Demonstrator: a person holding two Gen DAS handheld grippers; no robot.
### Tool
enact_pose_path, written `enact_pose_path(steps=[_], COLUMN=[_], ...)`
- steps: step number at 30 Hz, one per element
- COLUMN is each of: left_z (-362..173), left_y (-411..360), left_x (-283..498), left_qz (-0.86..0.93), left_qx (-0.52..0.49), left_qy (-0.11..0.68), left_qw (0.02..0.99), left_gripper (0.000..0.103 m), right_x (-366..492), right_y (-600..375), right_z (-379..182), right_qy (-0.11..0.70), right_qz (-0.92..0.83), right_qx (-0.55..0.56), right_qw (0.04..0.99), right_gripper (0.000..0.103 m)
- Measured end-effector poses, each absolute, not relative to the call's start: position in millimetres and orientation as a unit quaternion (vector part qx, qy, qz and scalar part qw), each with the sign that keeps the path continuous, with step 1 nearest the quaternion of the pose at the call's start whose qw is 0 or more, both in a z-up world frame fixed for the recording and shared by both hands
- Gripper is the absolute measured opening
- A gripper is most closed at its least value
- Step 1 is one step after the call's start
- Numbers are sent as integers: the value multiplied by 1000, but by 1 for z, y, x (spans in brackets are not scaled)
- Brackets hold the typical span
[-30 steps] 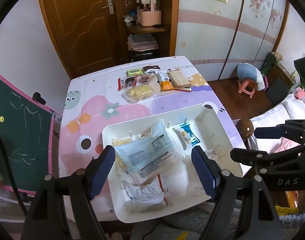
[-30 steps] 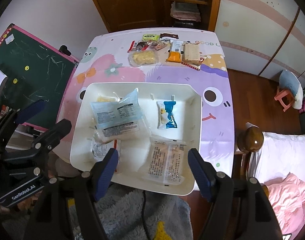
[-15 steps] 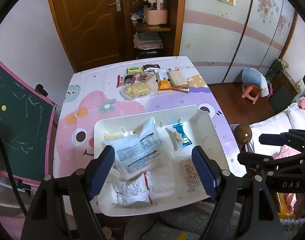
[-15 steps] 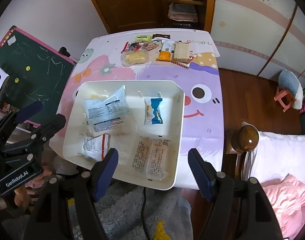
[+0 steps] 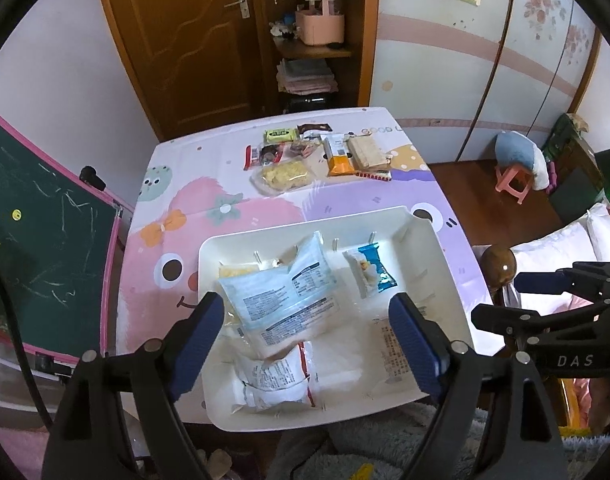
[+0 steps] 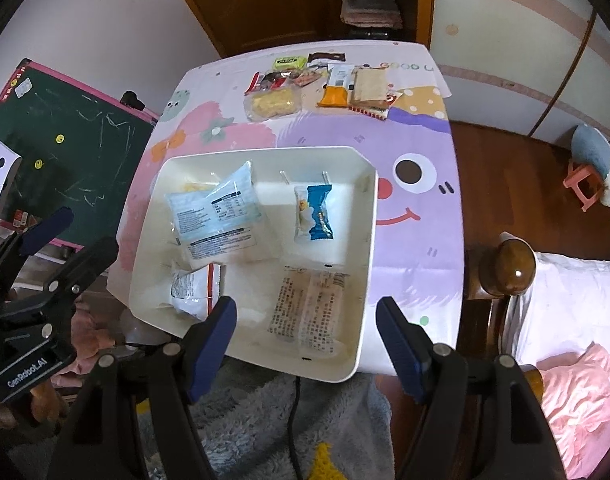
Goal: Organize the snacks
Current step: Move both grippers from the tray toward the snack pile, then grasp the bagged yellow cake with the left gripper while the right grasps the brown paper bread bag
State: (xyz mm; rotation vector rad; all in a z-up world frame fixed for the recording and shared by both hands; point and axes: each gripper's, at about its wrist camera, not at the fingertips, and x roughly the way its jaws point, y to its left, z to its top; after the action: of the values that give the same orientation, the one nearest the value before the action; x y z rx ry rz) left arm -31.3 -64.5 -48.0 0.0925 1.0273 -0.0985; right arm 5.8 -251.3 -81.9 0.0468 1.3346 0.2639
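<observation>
A white tray (image 5: pixel 437 256) (image 6: pixel 367 240) sits at the near edge of the cartoon-print table and holds several snack packets: a pale blue bag (image 5: pixel 277 296) (image 6: pixel 215 208), a small blue-and-white packet (image 5: pixel 369 276) (image 6: pixel 314 212), a clear packet with red trim (image 5: pixel 273 380) (image 6: pixel 193 288) and a twin clear pack (image 6: pixel 309 304). My left gripper (image 5: pixel 307 344) hovers well above the tray, its jaws opening with nothing between them. High over the tray's near edge, my right gripper (image 6: pixel 305 344) is open and empty. More snacks (image 5: pixel 317 152) (image 6: pixel 321 84) lie in a cluster at the table's far end.
A green chalkboard (image 5: pixel 45 240) leans at the table's left. A wooden bedpost (image 6: pixel 509 268) and bed with white and pink bedding stand at the right. Grey fluffy rug (image 6: pixel 265 420) lies below the near edge. A door and shelf are behind the table.
Both views have pulled back and shifted, so the tray sits lower-left in the right wrist view. The left jaws spread a little wider. The packets in the tray have not moved.
</observation>
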Motion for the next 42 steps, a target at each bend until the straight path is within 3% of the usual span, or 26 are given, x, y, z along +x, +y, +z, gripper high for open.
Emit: enact_pose_path(steps=[12, 25, 35, 42], left_z=[-69, -115, -226, -260], left_y=[-48, -56, -46, -54], left_x=[57, 229, 317, 321], left_qz=[-84, -158, -207, -228], left_qx=[32, 132, 178, 192], left_qy=[520, 544, 619, 624], left_qw=[849, 814, 737, 722], left_gripper=[84, 84, 83, 83], right_x=[56, 201, 325, 365], right_y=[-246, -255, -271, -272], right_z=[-92, -91, -169, -226], right_qy=[618, 585, 617, 640], right_qz=[74, 19, 14, 0], right_qx=[18, 11, 55, 47], right_qw=[783, 810, 785, 767], right_gripper=[72, 72, 72, 72])
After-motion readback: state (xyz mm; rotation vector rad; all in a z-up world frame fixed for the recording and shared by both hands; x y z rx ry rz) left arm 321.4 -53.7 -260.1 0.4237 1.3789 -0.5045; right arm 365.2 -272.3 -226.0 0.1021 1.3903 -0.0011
